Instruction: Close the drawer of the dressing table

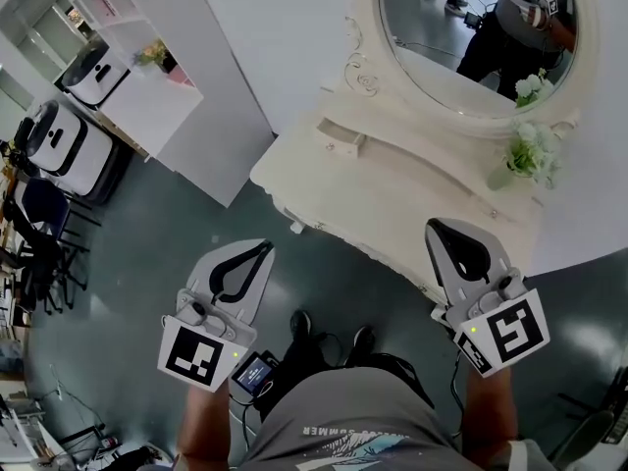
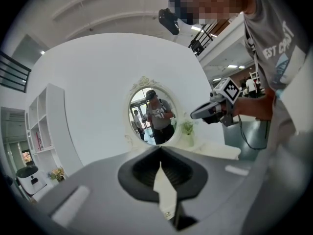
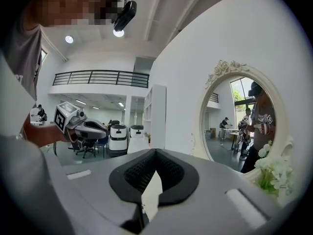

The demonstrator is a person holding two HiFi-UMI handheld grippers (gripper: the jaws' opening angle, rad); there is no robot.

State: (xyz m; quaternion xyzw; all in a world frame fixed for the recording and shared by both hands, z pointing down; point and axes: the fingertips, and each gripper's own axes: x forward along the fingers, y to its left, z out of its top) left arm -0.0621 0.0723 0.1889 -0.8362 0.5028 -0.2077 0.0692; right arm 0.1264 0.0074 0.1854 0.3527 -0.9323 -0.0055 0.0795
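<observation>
Drawer (image 1: 324, 232): sitting in the front face under the tabletop's front edge, beside a dark knob (image 1: 296, 227); the steep angle is hiding whether it is in or out.
Dressing table (image 1: 412, 184): standing against the white wall, its oval mirror (image 1: 471, 27) rising behind the back edge.
Flower vase (image 1: 528, 157): standing at the back right corner.
Right gripper (image 1: 437, 229): hovering at the front edge near the right front corner, jaw tips meeting, holding nothing.
Left gripper (image 1: 263, 250): hanging over the floor off the front left corner, clear of the table, jaw tips meeting, holding nothing.
</observation>
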